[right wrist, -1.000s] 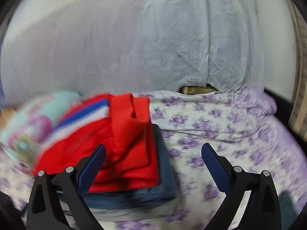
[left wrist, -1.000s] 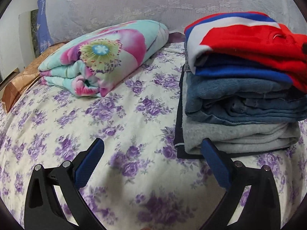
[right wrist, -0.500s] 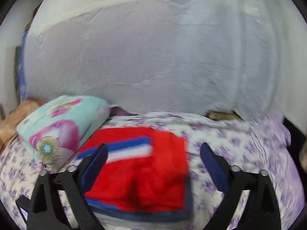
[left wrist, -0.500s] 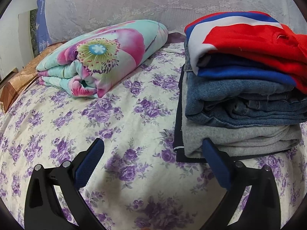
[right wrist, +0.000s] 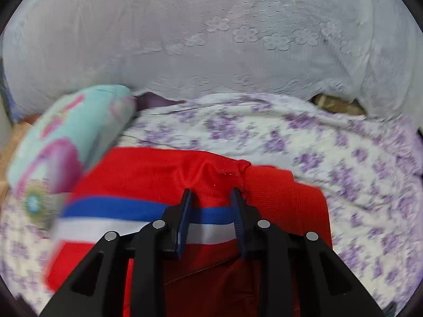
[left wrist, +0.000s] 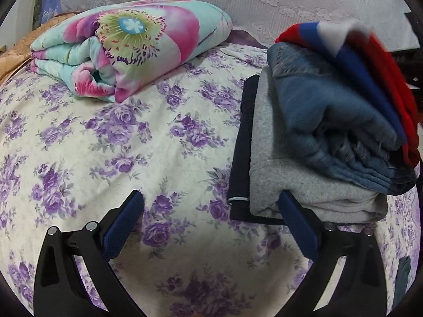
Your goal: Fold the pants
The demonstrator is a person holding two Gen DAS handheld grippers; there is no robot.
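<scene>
Red knit pants bunch between the right tool, its jaws just narrowed; left tool spread.

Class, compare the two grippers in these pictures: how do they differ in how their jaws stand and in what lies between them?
The left gripper has its jaws spread wide with only the flowered bedsheet between them; the right gripper has its jaws drawn close, having just been closing, with a pinched fold of the red striped garment between them. The left holds nothing; the right grips cloth. Both have black frames and blue pads.
</scene>
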